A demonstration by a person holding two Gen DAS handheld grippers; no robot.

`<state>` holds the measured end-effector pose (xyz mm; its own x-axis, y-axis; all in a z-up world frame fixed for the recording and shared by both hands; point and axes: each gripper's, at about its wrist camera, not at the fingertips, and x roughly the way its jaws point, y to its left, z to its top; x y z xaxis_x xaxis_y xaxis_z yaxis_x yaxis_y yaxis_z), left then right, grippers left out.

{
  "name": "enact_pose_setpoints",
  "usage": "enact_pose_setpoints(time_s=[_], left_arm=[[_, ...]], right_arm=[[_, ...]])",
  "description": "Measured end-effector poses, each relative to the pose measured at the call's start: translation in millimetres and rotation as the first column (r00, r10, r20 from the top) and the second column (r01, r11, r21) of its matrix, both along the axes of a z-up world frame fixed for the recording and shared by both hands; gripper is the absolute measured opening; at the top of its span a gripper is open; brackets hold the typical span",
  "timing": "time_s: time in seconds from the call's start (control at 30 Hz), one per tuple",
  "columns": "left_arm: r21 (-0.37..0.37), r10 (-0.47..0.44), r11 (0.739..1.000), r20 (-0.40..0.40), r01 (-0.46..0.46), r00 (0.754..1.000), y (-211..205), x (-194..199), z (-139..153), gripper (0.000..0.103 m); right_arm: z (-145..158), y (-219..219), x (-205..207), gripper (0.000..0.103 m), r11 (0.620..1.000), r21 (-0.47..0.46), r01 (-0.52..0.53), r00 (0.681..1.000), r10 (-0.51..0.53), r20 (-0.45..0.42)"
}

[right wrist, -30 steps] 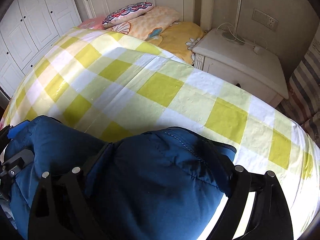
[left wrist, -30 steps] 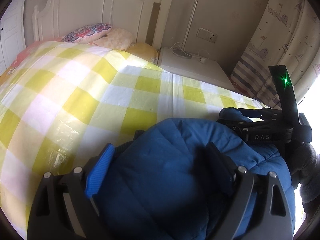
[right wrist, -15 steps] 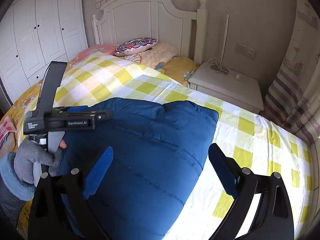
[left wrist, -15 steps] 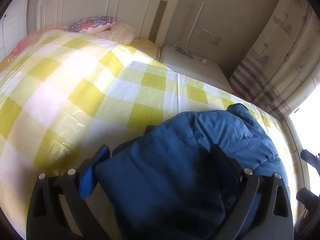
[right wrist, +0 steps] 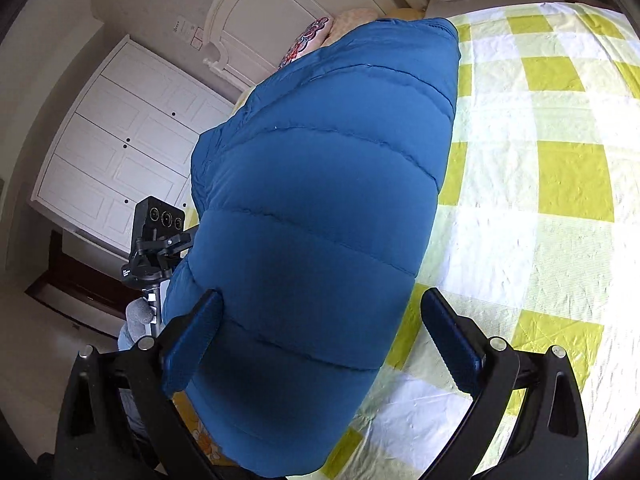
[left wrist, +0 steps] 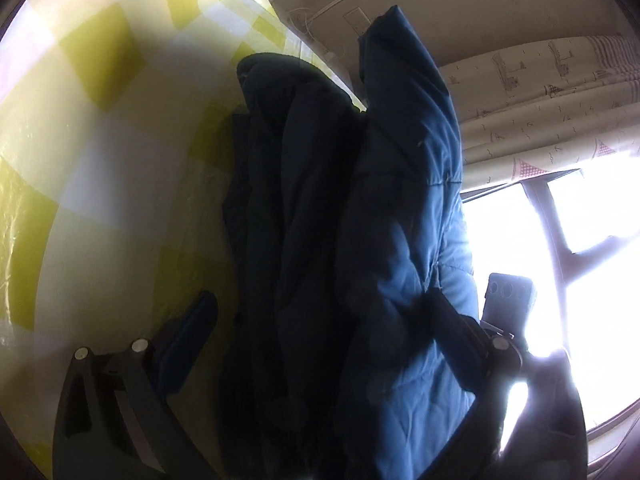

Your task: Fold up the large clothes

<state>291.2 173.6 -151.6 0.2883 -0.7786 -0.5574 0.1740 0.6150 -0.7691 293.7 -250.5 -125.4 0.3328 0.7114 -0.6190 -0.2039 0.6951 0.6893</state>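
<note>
Yellow-and-white checked bedding [right wrist: 552, 184] fills the right half of the right wrist view and the upper left of the left wrist view, where it is blurred and partly shaded. At the left of the right wrist view stands a white wardrobe [right wrist: 120, 148], with a white headboard [right wrist: 288, 12] at upper centre and a patterned pillow [right wrist: 310, 36] peeking out just beside the jacket's upper edge.

A blue puffer jacket [right wrist: 320, 208] runs from the upper centre of that frame down to the bottom edge, bulging between the spread tongs of the right gripper [right wrist: 320, 344]. Its left pad presses against the padded fabric; its right pad stands clear over the bedding, apart from the jacket's edge. Left of the jacket, the left gripper's body shows at mid-left with a gloved hand [right wrist: 138, 318] beneath it.

In the left wrist view the jacket [left wrist: 400, 220] hangs in bunched vertical folds through the centre. The left gripper [left wrist: 320, 328] has its tongs spread too: the left pad sits apart from the dark folds, and the right pad touches the lighter outer fold. Open bedding lies to the left. A patterned curtain [left wrist: 540, 120] and a glaring window [left wrist: 592, 260] close the right side, with the other gripper's camera block at lower right.
</note>
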Motion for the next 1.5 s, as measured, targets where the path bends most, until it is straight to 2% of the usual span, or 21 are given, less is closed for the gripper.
enact_pose_setpoints(time_s=[0.1, 0.23, 0.3, 0.33, 0.4, 0.5, 0.57, 0.73, 0.8, 0.87, 0.97, 1.0, 1.03, 1.07, 1.2, 1.27, 1.33, 1.4, 1.5], left_arm=[[0.035, -0.009, 0.999, 0.033, 0.008, 0.999, -10.7, -2.4, 0.8, 0.101], [-0.014, -0.089, 0.996, -0.015, 0.089, 0.996, -27.4, 0.1, 1.5, 0.101], [-0.033, -0.093, 0.995, -0.029, 0.092, 0.995, -35.9, -0.1, 0.4, 0.096], [-0.048, -0.084, 0.995, -0.025, 0.083, 0.996, -37.4, -1.5, 0.5, 0.093], [-0.065, -0.07, 0.995, 0.022, 0.071, 0.997, -41.6, -7.3, 6.1, 0.08], [-0.081, -0.061, 0.994, 0.09, 0.069, 0.994, -60.6, -13.1, 21.2, 0.068], [-0.104, -0.067, 0.991, 0.136, 0.081, 0.988, -81.4, -9.2, 33.2, 0.064], [-0.158, -0.097, 0.978, 0.225, 0.135, 0.97, -154.7, 30.5, 62.3, 0.063], [-0.165, -0.112, 0.974, 0.233, 0.153, 0.966, -187.3, 54.4, 65.3, 0.063], [-0.166, -0.121, 0.973, 0.213, 0.158, 0.969, -216.5, 77.9, 56.4, 0.062], [-0.126, -0.138, 0.98, 0.13, 0.155, 0.982, -250.0, 105.8, 24.4, 0.062], [-0.12, -0.136, 0.981, 0.116, 0.15, 0.984, -259.3, 107.2, 12.7, 0.063], [-0.147, -0.129, 0.978, 0.13, 0.147, 0.983, -261.9, 106.2, 7.5, 0.064], [-0.154, -0.123, 0.978, 0.138, 0.144, 0.983, -262.4, 104.4, 6.6, 0.065], [-0.132, -0.111, 0.983, 0.129, 0.128, 0.985, -255.9, 101.9, 12.1, 0.071], [-0.125, -0.068, 0.989, 0.128, 0.084, 0.989, -242.0, 100.4, 26.6, 0.071], [-0.103, 0.011, 0.995, 0.194, 0.009, 0.981, -228.3, 94.4, 55.9, 0.076], [-0.082, 0.064, 0.996, 0.319, -0.04, 0.945, -218.6, 90.2, 95.6, 0.082], [0.013, 0.023, 0.999, 0.442, -0.032, 0.897, -251.1, 97.5, 147.9, 0.089]], right_arm=[[-10.0, 6.4, 6.7, 0.099, 0.998, 0.046, -0.03, 0.999, 0.032, -0.039], [-14.5, 12.7, 13.9, 0.099, 0.996, 0.076, -0.049, 0.998, 0.051, -0.024], [-11.8, 13.0, 8.9, 0.098, 0.996, 0.073, -0.049, 0.998, 0.046, 0.038], [-8.4, 11.9, 4.5, 0.093, 0.997, 0.063, -0.039, 0.996, 0.034, 0.083], [-2.2, 7.8, -3.7, 0.085, 0.999, 0.031, -0.021, 0.986, 0.016, 0.168], [9.9, -4.9, -10.4, 0.081, 1.0, -0.001, 0.028, 0.966, -0.027, 0.258], [23.8, -22.9, -10.9, 0.08, 0.998, -0.021, 0.065, 0.949, -0.055, 0.31], [59.8, -88.9, -1.9, 0.08, 0.98, -0.014, 0.199, 0.911, -0.179, 0.372], [61.6, -119.0, 8.7, 0.08, 0.971, -0.021, 0.238, 0.904, -0.214, 0.37], [53.2, -142.8, 23.7, 0.08, 0.963, -0.037, 0.266, 0.914, -0.24, 0.328], [16.4, -171.8, 41.1, 0.08, 0.95, -0.079, 0.303, 0.936, -0.281, 0.212], [4.2, -181.2, 41.0, 0.081, 0.949, -0.062, 0.31, 0.937, -0.294, 0.191], [-0.9, -188.9, 37.0, 0.082, 0.951, -0.031, 0.309, 0.935, -0.297, 0.193], [-0.6, -188.3, 34.5, 0.083, 0.949, -0.033, 0.313, 0.933, -0.3, 0.199], [19.9, -180.5, 30.0, 0.087, 0.92, -0.154, 0.359, 0.921, -0.324, 0.214], [35.5, -177.5, 26.1, 0.088, 0.884, -0.23, 0.408, 0.9, -0.346, 0.266], [58.7, -164.0, 9.2, 0.094, 0.857, -0.263, 0.444, 0.863, -0.33, 0.383], [78.2, -136.3, -5.8, 0.094, 0.842, -0.313, 0.439, 0.837, -0.256, 0.483], [92.7, -83.8, -18.7, 0.094, 0.816, -0.405, 0.412, 0.807, -0.122, 0.577]])
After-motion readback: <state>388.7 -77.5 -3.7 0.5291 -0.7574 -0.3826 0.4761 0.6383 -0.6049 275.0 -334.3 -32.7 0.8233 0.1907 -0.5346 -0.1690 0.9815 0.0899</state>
